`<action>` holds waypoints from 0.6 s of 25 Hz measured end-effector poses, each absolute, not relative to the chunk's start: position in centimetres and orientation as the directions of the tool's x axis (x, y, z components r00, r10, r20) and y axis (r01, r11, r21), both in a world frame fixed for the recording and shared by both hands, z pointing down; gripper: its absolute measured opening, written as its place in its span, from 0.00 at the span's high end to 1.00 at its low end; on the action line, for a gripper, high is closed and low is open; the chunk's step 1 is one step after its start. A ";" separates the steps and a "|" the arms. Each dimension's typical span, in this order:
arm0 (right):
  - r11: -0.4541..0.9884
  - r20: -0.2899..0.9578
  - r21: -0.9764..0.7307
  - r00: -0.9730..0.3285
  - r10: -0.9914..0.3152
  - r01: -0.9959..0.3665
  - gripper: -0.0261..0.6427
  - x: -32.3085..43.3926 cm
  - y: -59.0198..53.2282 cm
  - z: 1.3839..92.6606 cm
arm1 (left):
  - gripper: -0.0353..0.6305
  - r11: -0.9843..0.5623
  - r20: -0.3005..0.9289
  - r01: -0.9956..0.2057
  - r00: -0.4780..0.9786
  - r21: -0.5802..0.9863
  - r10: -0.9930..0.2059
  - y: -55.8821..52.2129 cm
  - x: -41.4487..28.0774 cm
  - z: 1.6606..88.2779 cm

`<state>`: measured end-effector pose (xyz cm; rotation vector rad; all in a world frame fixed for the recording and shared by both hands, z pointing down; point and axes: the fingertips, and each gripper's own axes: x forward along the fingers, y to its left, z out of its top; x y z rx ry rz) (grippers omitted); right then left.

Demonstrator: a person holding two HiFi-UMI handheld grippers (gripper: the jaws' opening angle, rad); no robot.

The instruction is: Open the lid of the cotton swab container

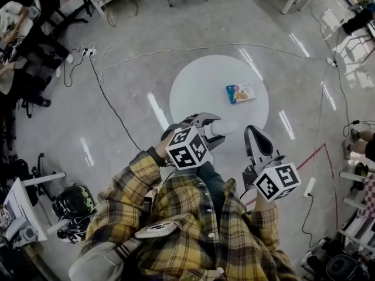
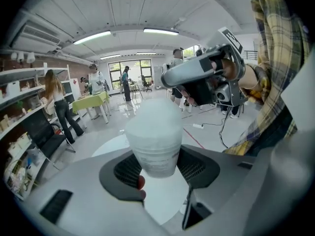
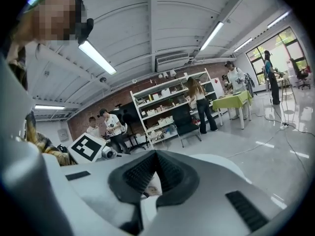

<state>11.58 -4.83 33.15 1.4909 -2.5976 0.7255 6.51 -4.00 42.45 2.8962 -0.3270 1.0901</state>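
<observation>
I am grasping the swab tub (image 2: 155, 141) in my left tongs (image 1: 211, 129), over the table (image 1: 193, 92). My right tongs (image 1: 253, 138) are hanging clenched and empty beside it. I am reckoning they must open, then pinch the lid (image 2: 153, 113) squarely.

The cotton swab container (image 2: 156, 149) is 1 small tub of frosted, translucent white plastic, round in section, with a band of fine print on its narrower lower part. The wider upper part, its lid (image 2: 152, 119), sits on the tub and looks closed. The tub is clamped by its lower part between the 2 ribbed black pads of the left gripper (image 1: 211, 130), resting on no surface. In the head view it juts right from those jaws, lying almost level, above the near edge of the round white table (image 1: 193, 92).
</observation>
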 end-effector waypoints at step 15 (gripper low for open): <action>0.508 0.233 -0.300 -0.579 -0.782 -0.807 0.94 11.5 -2.7 29.1 | 0.60 -0.972 0.633 -0.230 0.746 -0.045 -0.205 -0.4 6.2 36.4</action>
